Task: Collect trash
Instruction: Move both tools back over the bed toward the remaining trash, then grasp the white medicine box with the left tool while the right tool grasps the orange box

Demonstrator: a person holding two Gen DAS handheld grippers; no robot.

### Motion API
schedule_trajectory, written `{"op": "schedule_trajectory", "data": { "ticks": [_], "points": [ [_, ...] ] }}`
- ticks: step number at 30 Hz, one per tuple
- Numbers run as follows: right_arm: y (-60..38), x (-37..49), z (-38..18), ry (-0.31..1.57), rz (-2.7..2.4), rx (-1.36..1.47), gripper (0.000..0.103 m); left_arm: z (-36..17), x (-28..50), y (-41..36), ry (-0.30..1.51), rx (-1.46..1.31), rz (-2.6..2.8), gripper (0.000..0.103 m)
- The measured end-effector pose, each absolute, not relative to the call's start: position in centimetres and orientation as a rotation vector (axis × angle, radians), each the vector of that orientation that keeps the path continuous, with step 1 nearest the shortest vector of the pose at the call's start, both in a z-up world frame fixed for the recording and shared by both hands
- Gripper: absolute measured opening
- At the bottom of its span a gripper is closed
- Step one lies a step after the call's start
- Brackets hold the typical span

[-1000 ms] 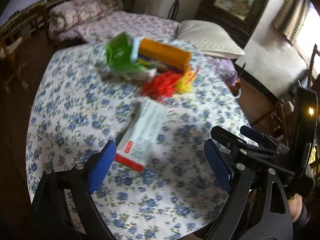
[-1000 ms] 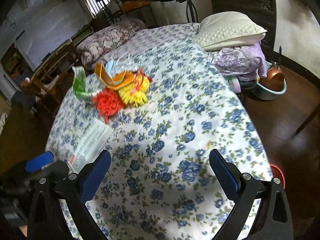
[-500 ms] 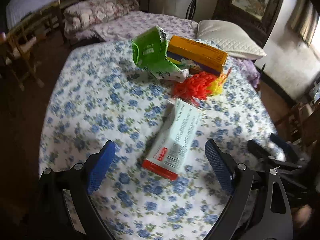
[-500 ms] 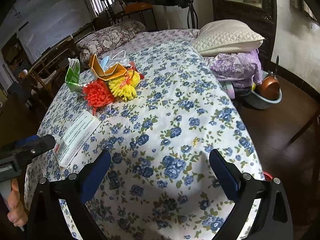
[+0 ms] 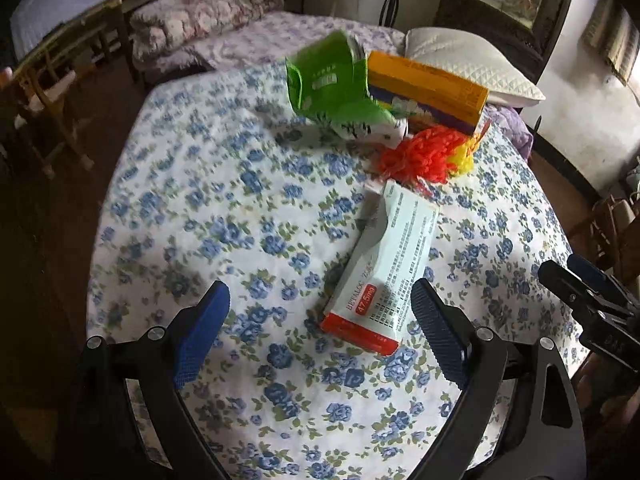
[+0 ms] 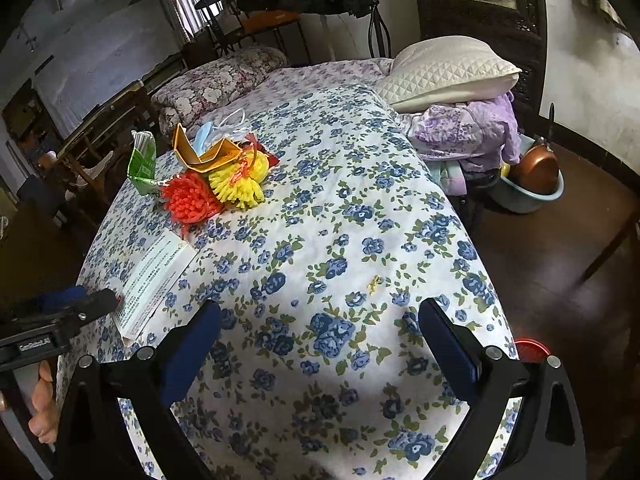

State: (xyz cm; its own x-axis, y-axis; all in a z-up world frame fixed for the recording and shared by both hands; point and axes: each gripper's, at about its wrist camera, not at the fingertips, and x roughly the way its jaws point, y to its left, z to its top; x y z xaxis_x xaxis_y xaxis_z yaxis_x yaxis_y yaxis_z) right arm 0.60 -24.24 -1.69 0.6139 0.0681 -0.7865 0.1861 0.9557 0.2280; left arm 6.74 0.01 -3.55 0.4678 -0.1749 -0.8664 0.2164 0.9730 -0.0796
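A white medicine box with a red end lies on the flowered tablecloth. My left gripper is open just above the cloth, with the box's red end between its fingers. Behind it lie a red pompom, a yellow pompom, a green carton and an orange box. In the right wrist view my right gripper is open and empty over bare cloth; the medicine box, red pompom, yellow pompom, orange box and green carton lie to its left.
A blue face mask lies behind the orange box. A white pillow and purple clothes sit at the far right. A basin with a copper pan stands on the floor. Wooden chairs stand to the left.
My left gripper has moved forward and left over the table, so the medicine box now sits between its fingers. My right gripper has shifted only slightly.
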Motion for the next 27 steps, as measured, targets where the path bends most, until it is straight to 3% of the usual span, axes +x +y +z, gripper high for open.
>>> {"op": "schedule_trajectory", "data": {
  "ticks": [15, 16, 18, 27],
  "points": [
    [-23.3, 0.6, -1.2, 0.906, -0.049, 0.277, 0.097, -5.1, 8.0, -4.4, 1.077, 0.117, -0.275, 0.086],
    [-23.4, 0.6, -1.3, 0.909, -0.054, 0.282, 0.097, -5.3, 8.1, -4.6, 1.076, 0.124, -0.272, 0.082],
    [-23.9, 0.6, -1.5, 0.914, -0.063, 0.298, 0.097, -5.8, 8.3, -4.8, 1.09, 0.135, -0.275, 0.054],
    [-24.8, 0.3, -1.3, 0.884, -0.081, 0.336, 0.097, -2.9, 6.9, -1.5, 0.997, 0.054, -0.228, 0.051]
  ]
}}
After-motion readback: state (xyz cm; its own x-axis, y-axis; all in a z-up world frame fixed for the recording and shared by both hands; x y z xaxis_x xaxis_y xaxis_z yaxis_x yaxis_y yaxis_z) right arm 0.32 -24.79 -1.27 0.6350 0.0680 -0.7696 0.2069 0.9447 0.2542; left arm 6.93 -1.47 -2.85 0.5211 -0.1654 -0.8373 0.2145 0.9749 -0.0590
